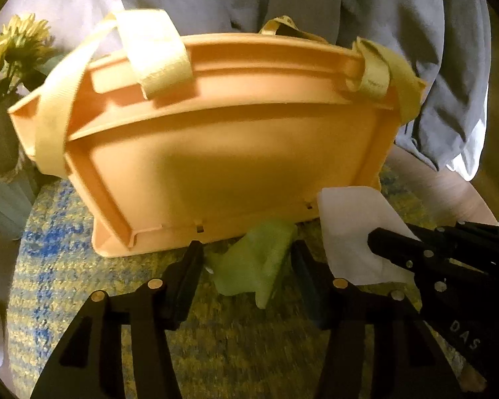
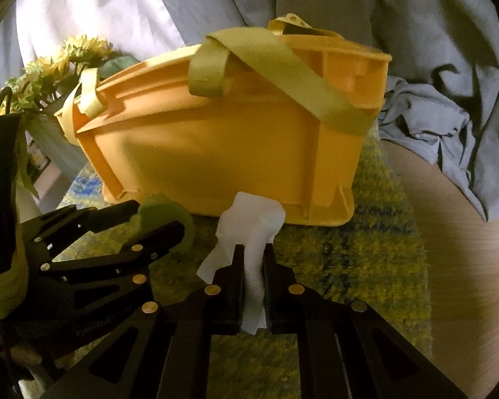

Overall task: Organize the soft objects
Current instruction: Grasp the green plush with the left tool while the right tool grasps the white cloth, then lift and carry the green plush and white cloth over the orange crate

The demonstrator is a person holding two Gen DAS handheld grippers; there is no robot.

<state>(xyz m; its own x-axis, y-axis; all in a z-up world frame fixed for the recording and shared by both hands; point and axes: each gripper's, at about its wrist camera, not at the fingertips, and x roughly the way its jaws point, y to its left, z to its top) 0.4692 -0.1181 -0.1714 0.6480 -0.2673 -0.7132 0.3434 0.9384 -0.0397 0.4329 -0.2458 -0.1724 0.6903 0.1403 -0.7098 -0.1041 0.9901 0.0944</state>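
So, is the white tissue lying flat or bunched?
Bunched: the white tissue is squeezed between the pads of the right hand-held gripper, crumpled above them.

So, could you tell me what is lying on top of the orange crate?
Pale yellow fabric straps drape over the rim of the orange crate. Its inside is hidden behind the near wall, so any contents cannot be seen.
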